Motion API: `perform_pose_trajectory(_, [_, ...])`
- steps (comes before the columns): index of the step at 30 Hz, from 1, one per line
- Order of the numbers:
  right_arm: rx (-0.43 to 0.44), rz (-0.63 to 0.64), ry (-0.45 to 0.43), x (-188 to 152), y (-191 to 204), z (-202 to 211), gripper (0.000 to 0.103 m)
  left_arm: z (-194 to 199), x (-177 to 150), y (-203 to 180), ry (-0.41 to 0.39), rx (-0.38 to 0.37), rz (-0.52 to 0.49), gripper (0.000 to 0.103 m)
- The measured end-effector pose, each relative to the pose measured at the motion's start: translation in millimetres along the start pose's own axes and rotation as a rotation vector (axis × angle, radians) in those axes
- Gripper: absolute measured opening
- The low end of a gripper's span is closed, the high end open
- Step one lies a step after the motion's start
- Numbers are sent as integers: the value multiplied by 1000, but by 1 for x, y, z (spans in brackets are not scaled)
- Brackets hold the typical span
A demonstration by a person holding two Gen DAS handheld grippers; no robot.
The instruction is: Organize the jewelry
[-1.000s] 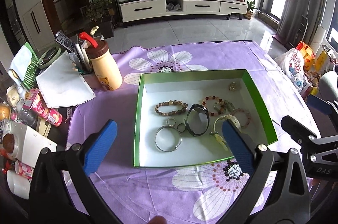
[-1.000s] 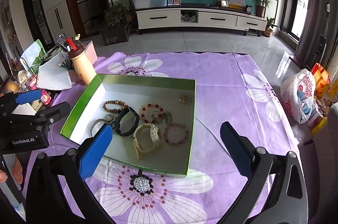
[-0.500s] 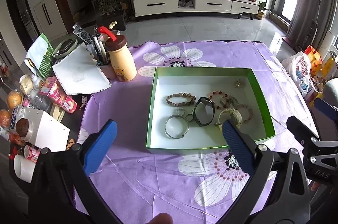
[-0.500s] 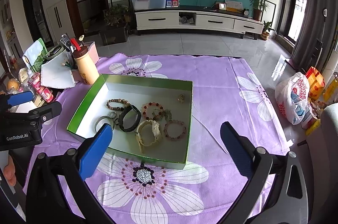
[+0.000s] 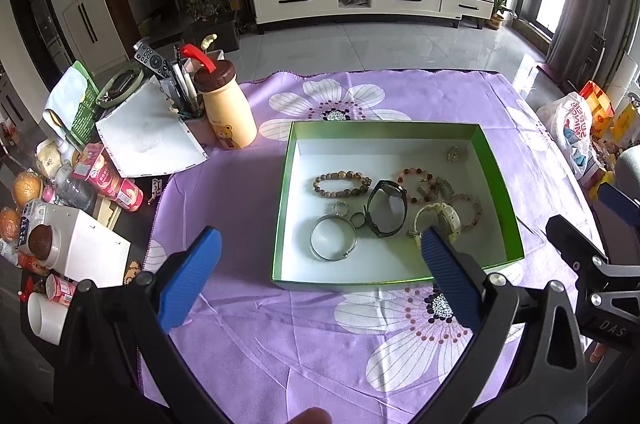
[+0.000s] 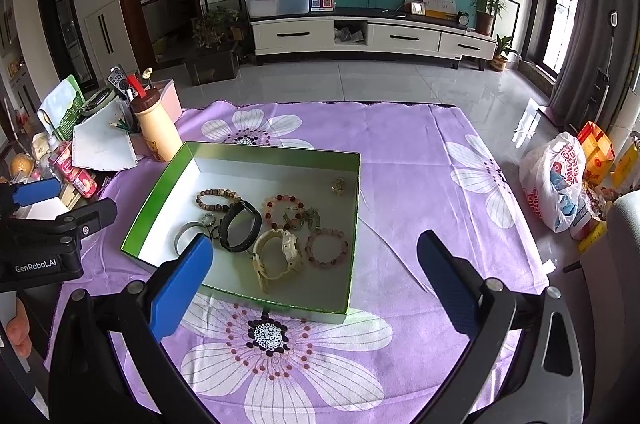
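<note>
Left wrist: green box (image 5: 500, 175) apparently farther (grippers retreated).

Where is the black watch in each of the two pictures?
Left wrist view: the black watch lies in the middle of the green box, right of the silver bangle.
Right wrist view: the black watch lies left of centre in the box, just above the cream watch.
Shared landmark: the yellow bear bottle with its brown lid stands beyond the box's left far corner in both views.
</note>
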State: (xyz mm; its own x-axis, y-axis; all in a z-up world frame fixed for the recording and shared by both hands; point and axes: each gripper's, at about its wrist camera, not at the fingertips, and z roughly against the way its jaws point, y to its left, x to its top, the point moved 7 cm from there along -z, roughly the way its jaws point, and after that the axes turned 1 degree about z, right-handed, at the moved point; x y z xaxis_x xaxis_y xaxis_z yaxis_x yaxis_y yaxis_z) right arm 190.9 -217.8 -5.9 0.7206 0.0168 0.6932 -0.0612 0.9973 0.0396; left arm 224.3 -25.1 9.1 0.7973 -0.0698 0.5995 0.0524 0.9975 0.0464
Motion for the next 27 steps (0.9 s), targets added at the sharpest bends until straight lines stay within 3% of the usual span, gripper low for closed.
perform_pose_trajectory(27, [11,-7,29,-3,-1,-17,102,-16,-1,-3,16,25,-10,101])
